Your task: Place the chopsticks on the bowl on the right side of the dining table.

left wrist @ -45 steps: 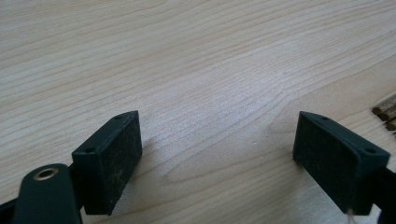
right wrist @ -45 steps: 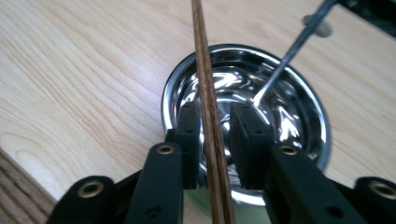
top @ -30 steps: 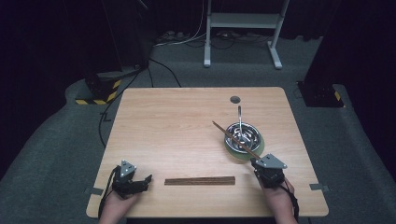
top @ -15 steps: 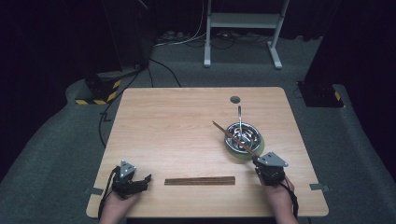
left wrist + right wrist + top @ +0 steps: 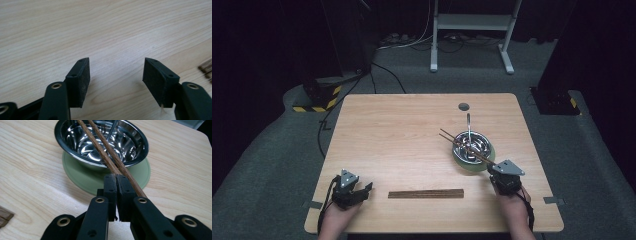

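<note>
The left tongs [image 5: 357, 192] rest wide apart on the surface [image 5: 402, 135]. The right tongs [image 5: 116, 185] look pressed together beside, not around, the chopsticks [image 5: 105, 152] lying across the steel bowl [image 5: 135, 147]. Light, stiff, slippery sticks: pinch both near their ends.

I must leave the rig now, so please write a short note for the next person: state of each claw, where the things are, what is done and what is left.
Left claw: open, holding nothing, low over bare table at the near left.
Right claw: jaws together at the near end of the chopsticks; a real grip cannot be confirmed.
Chopsticks lie across the steel bowl, which sits on a green mat; a metal utensil leans in the bowl.
Wooden strip lies flat at the near edge, between the claws.
Done: right claw has reached the chopsticks.
Left: probably lift them out and set them down.
</note>
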